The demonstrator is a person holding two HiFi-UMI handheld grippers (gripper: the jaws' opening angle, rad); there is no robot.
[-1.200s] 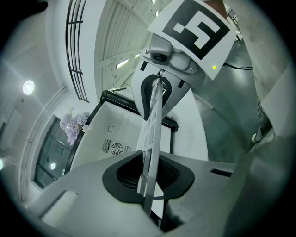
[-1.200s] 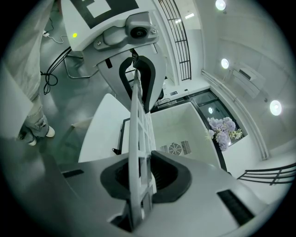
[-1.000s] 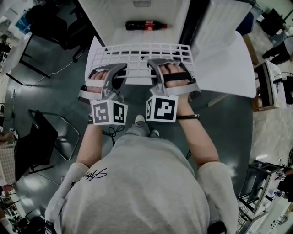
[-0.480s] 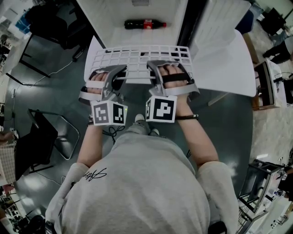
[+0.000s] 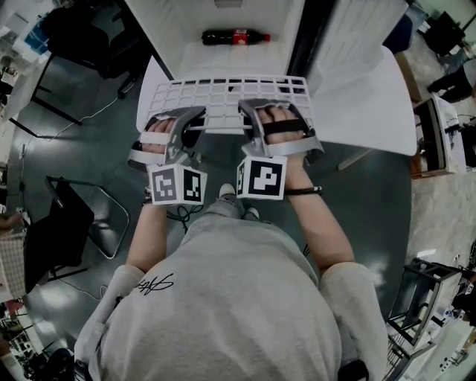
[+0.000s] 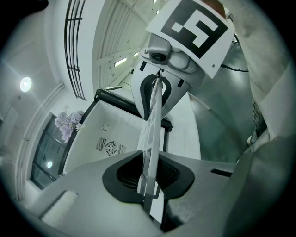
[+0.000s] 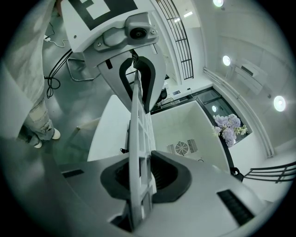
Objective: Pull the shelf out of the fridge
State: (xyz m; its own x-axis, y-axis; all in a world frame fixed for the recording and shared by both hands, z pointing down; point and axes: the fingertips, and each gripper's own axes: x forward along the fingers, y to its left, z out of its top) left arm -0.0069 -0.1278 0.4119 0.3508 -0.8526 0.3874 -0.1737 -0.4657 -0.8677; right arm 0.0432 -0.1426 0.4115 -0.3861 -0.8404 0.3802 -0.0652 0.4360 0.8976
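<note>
Pinching the shelf (white grid) are left gripper and right gripper.

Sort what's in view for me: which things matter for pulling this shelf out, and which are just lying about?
Part of the job: white grid shelf, clamped by left gripper and right gripper; open fridge.
Lying about: cola bottle on its side inside the fridge; dark chair at left; cable on the floor.

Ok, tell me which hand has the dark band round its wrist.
The right hand: a dark band circles its wrist. The wrist of the left hand is bare.
</note>
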